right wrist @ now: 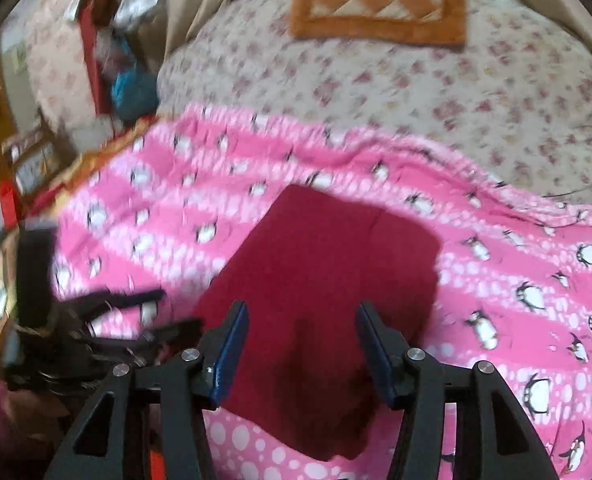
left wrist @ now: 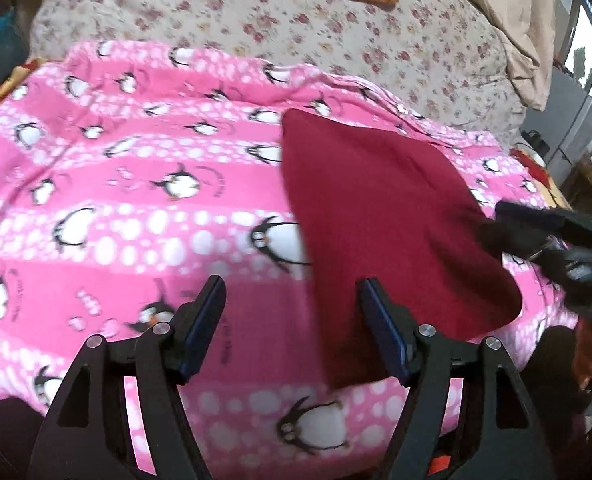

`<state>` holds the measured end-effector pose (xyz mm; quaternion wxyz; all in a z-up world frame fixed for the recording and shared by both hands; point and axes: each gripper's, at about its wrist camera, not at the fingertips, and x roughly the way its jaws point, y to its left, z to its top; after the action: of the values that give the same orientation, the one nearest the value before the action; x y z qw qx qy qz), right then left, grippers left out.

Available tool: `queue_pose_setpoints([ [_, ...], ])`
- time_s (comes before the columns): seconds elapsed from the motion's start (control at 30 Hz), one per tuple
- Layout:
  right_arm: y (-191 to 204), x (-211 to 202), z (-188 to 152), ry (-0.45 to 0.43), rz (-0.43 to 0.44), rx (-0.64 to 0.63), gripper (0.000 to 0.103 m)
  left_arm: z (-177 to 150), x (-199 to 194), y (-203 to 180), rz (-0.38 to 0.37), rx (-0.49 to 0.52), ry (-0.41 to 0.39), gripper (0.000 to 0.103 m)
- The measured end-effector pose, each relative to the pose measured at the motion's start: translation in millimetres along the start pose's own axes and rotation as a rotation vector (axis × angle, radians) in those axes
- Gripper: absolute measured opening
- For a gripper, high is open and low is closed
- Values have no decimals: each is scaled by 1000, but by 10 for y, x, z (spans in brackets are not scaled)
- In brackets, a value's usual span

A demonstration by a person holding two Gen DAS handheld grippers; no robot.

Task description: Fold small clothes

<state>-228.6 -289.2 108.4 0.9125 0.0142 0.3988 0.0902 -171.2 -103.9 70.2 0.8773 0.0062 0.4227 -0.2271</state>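
Two grippers are in view, both with jaws parted and nothing gripped. Left gripper (left wrist: 291, 308) sits at the lower centre of its frame, over the pink penguin-print blanket (left wrist: 135, 208), its right pad at the lower left edge of the dark red garment (left wrist: 384, 208). Right gripper (right wrist: 302, 334) hangs above the same garment (right wrist: 320, 264), which lies folded flat on the blanket (right wrist: 516, 280), centre frame. Floral bedsheet (right wrist: 436, 96) fills the upper area, with an orange quilted mat (right wrist: 378, 6) at the top.

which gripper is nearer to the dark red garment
Right. The right gripper hangs directly over the dark red garment; the left gripper sits beside its edge, mostly over the pink blanket.
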Motion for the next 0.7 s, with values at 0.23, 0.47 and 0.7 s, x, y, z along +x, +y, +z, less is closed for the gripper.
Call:
queue_pose_setpoints([
  [0.23,-36,442,-356,143,-170,-19,52,-136,-207,119,72,-7,-57,71],
  [0.47,20,251,-351,132,-142,29,52,-188,-346,-27,71,34,-94,71],
  [0.7,-63,112,-353,92,-82,204,58,-245,-512,-197,72,74,-146,71],
])
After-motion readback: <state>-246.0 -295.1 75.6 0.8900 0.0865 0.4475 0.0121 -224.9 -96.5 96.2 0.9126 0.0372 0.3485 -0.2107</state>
